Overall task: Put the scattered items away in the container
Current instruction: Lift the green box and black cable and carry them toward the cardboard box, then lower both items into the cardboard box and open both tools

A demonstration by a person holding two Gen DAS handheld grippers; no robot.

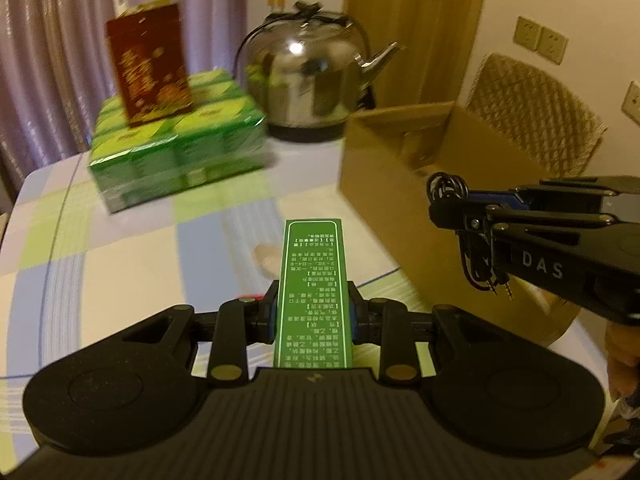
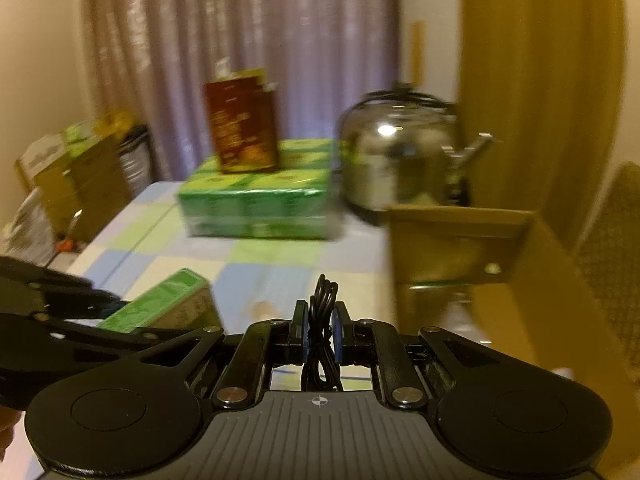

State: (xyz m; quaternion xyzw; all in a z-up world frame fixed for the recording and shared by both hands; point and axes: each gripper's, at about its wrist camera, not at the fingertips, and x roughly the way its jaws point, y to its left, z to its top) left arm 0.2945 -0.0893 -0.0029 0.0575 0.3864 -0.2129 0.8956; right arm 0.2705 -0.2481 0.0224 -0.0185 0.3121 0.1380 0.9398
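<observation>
Two items are in hand above the table (image 1: pixel 132 248). Left gripper (image 1: pixel 313 316) clamps a slim green carton (image 1: pixel 313 280), light and stiff, held mid-length. Right gripper (image 2: pixel 320 330) pinches a coiled black cable (image 2: pixel 322 320), limp, beside the cardboard box (image 1: pixel 404 184). Only the left view shows its dangling plugs (image 1: pixel 500 286).

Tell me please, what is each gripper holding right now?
Left gripper: closed on the green box.
Right gripper: closed on the coiled black cable.

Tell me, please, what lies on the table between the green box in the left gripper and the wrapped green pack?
Only bare checked tablecloth lies between the green box and the green pack, as the left wrist view shows.
</observation>
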